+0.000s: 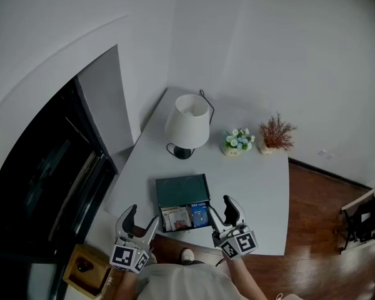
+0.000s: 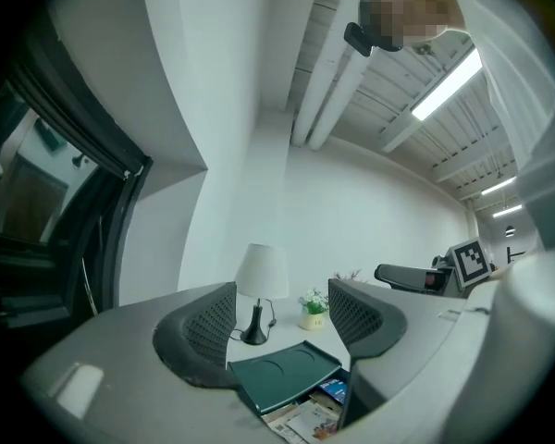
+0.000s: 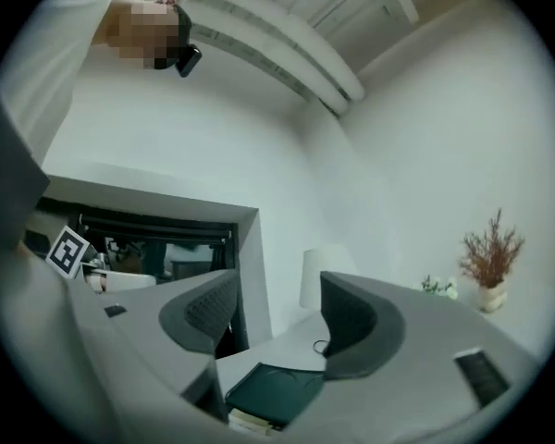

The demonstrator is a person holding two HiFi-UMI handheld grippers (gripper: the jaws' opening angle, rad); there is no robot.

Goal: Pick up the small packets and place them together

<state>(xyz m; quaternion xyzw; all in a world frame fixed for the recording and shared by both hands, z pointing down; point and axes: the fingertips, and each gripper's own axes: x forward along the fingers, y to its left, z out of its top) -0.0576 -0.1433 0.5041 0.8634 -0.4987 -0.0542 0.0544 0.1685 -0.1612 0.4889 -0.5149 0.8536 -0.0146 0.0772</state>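
The small packets (image 1: 177, 218) lie in the green box (image 1: 182, 189) at the counter (image 1: 262, 192) near edge. They look light, thin and bendy; pinch 1 edge. Both the left claw (image 1: 140, 220) and the right claw (image 1: 220, 210) are open and empty.

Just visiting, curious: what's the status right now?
Left gripper open, empty. Right gripper open, empty. Packets lying in green box. Nothing blocking them.

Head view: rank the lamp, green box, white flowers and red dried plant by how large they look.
1. green box and lamp: about alike. The lamp stands taller and so nearer the camera, so I won't rank these two.
2. red dried plant
3. white flowers, slightly smaller
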